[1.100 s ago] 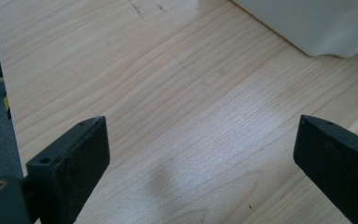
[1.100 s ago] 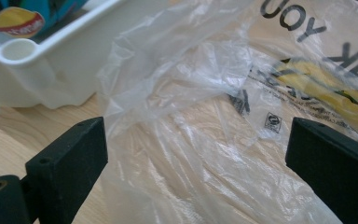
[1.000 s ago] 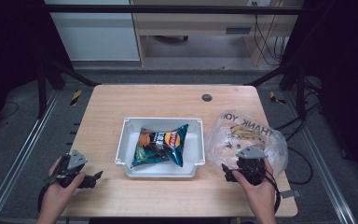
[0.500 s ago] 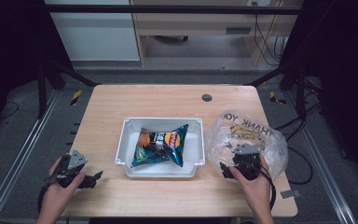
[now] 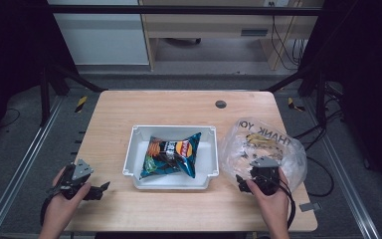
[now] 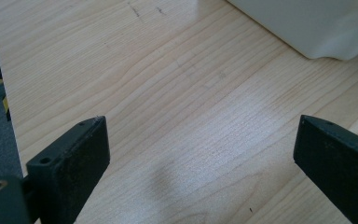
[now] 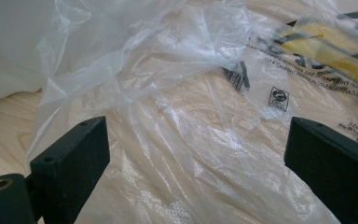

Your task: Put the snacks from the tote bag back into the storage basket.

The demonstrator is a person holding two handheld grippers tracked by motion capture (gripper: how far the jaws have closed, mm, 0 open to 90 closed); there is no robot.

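A blue and black chip bag (image 5: 171,154) lies in a white tray (image 5: 134,149) at the table's middle. Right of the tray sits a clear plastic bag (image 5: 278,144) printed "THANK YOU". My right gripper (image 5: 248,180) is at that bag's near edge, open, and the crumpled plastic bag (image 7: 168,107) lies ahead of its jaws and spreads between them. My left gripper (image 5: 99,189) rests low at the front left of the table, open, jaws pointing toward the tray. Bare wood lies between its jaws, and the tray's corner (image 6: 317,28) shows ahead.
A small round dark grommet (image 5: 221,104) sits near the table's far edge. A metal rail runs along each side of the table, with cables on the floor at the right. The wooden table (image 5: 169,109) is bare behind the tray.
The right hand has drawn back a little toward the table's front edge, still at the plastic bag. The left gripper has barely moved.
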